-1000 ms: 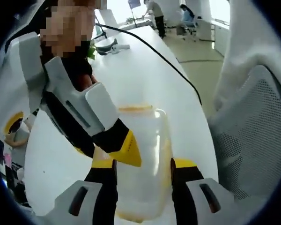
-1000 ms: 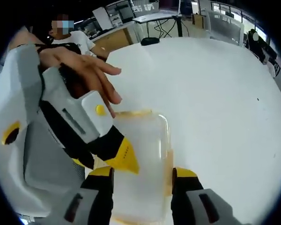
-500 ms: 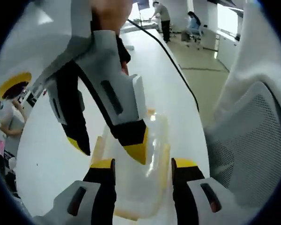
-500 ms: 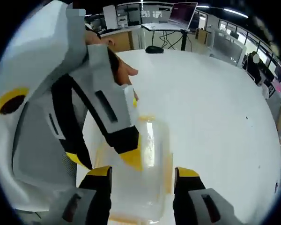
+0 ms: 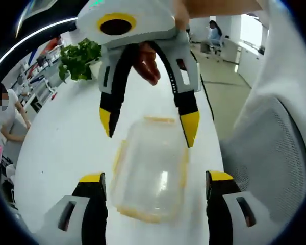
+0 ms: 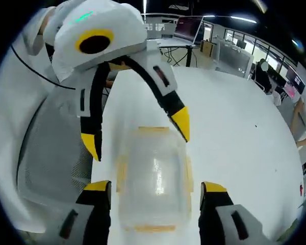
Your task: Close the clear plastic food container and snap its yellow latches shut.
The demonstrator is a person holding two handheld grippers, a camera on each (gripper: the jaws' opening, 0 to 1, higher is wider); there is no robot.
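Note:
A clear plastic food container point(image 5: 152, 171) with its lid on lies on the white table point(image 5: 66, 148). Yellow latches run along its sides and ends. My left gripper point(image 5: 155, 178) is open, one jaw on either side of the container's near end without touching it. Facing it from above, my right gripper point(image 5: 148, 125) is open over the far end. From the right gripper view, the container point(image 6: 153, 173) sits between the open jaws of my right gripper point(image 6: 155, 187). My left gripper point(image 6: 135, 133) hangs open above the container's far end. Nothing is held.
A grey mesh chair point(image 5: 275, 153) stands close at the table's right edge and shows as the chair point(image 6: 56, 153) on the left. A potted plant point(image 5: 79, 58) and a black cable point(image 5: 206, 97) are farther back. A person point(image 5: 2, 109) sits at the left. Desks with screens point(image 6: 188, 28) stand behind.
Both grippers have opened wider and drawn back from the container. The opposite gripper, which pressed down on the lid from the side, now faces head-on with both jaws spread.

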